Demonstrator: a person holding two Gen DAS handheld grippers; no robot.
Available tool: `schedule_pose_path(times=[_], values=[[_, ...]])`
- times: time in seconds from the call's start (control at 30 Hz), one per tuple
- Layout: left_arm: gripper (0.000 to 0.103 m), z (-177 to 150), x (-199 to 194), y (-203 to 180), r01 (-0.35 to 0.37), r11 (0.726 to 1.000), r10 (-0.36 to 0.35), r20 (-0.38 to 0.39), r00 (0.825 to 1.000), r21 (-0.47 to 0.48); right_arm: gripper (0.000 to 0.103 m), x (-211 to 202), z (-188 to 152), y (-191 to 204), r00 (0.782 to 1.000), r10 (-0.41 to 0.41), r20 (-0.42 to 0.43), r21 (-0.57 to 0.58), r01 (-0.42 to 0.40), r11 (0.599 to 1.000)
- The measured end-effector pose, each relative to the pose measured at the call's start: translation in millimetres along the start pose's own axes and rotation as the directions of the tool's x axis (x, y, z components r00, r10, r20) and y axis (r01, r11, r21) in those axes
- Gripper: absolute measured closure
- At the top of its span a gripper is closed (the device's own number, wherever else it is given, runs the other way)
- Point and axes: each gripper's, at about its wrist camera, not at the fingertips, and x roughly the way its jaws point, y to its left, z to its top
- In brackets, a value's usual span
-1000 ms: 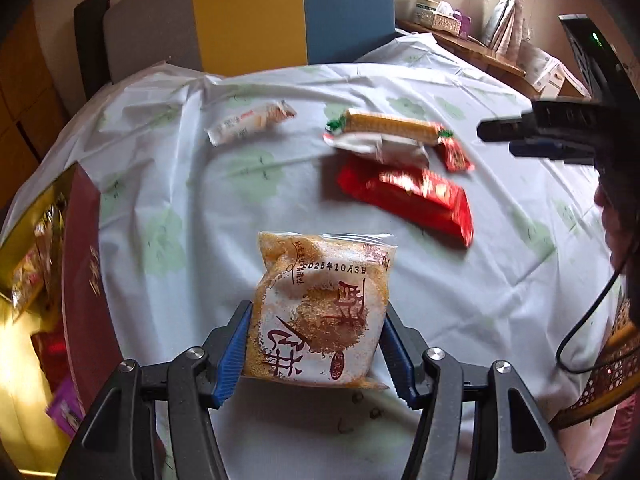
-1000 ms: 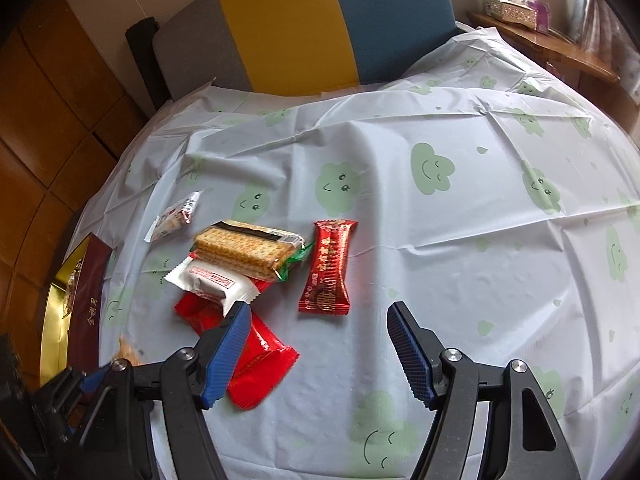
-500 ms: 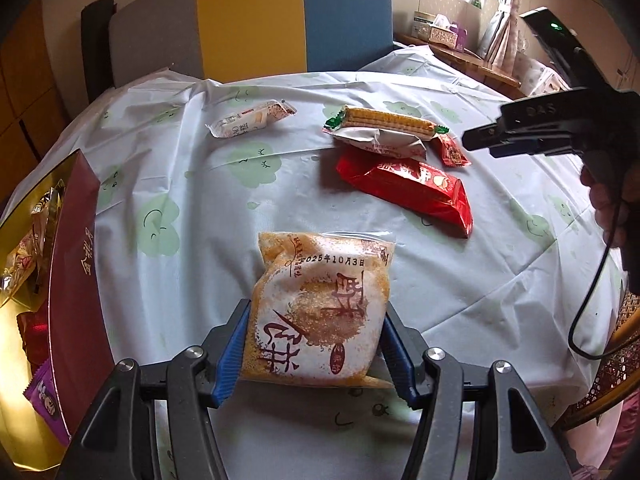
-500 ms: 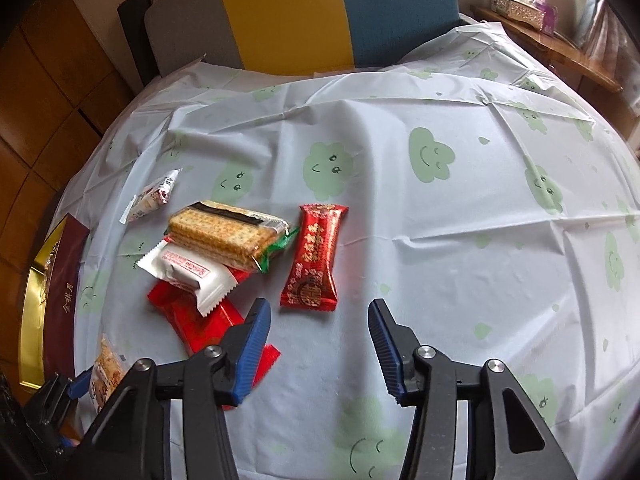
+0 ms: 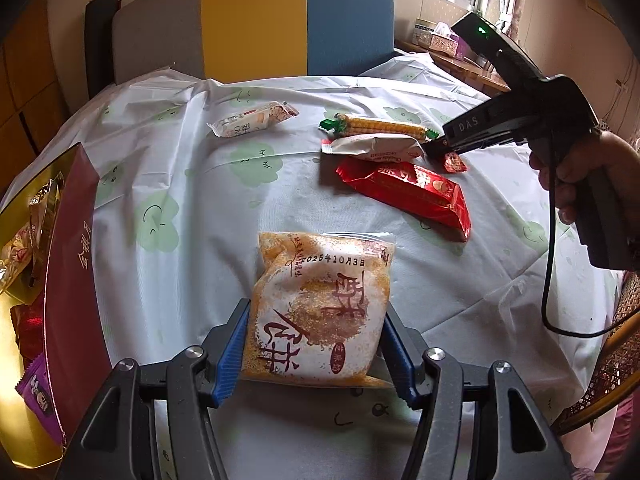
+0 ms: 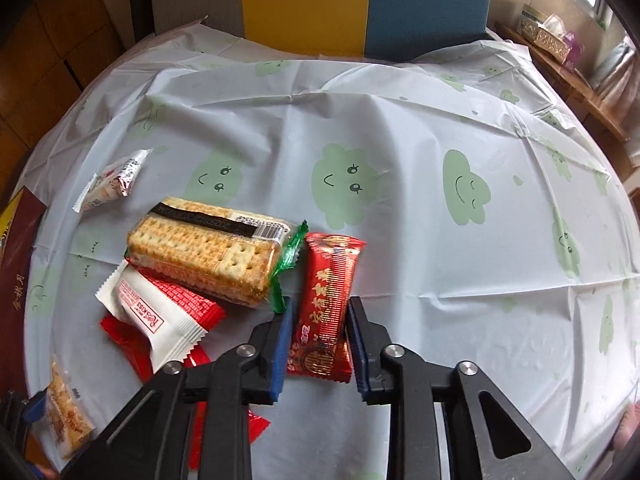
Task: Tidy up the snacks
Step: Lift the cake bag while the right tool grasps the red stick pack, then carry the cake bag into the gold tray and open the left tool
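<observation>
Left hand-held gripper (image 5: 316,344) clenched on the orange-and-white pastry packet (image 5: 320,304), pinched across its width near the lower end, probably so the flat pouch hangs level for carrying to the maroon-and-gold gift box (image 5: 72,280) open at the left desk edge, where several snacks already lie. Right hand-held gripper (image 6: 318,340) set astride the lower end of the small red candy bar packet (image 6: 326,308); its blue pads appear to touch both long sides, though whether they are fully clamped cannot be told. The narrow packet is taken across its short axis, the only span the jaws readily fit. Just beside the left pad lie the cracker pack (image 6: 208,252), a white-and-red wafer packet (image 6: 156,312) and a larger red packet (image 6: 132,344), overlapping; these crowd the grasp. A small white packet (image 6: 112,184) lies apart on the cloud-print tablecloth (image 6: 440,260).
</observation>
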Motion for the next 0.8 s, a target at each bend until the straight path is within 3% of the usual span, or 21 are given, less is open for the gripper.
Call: schedule_pose_path(times=[0.3,0.4,0.53,0.7,0.8], values=[[0.042,0,-2,-3,-0.015,1.000,0.015,0.005,1.000,0.004,0.078,-8,-35,-5,0.999,0.040,-0.019,-0.019,-0.040,0.999],[0.042,5,-7,2,0.018,0.999,-0.018,-0.013,1.000,-0.029,0.078,-8,-35,-3,1.000,0.019,-0.016,-0.038,-0.020,0.999],[0.042,10,-37,14,0.041,0.997,-0.038,0.048,0.998,-0.066,0.078,-8,-34,0,1.000,0.003,0.000,-0.062,-0.003,0.998],[0.042,16,-85,57,0.060,0.981,-0.034,0.141,0.989,-0.185,0.078,-11,-40,0,1.000,0.006,0.023,-0.072,-0.005,0.997],[0.042,14,-104,100,0.026,0.955,0.021,0.154,0.988,-0.297,0.078,-12,-41,0,1.000,0.003,0.030,-0.073,-0.001,0.997]])
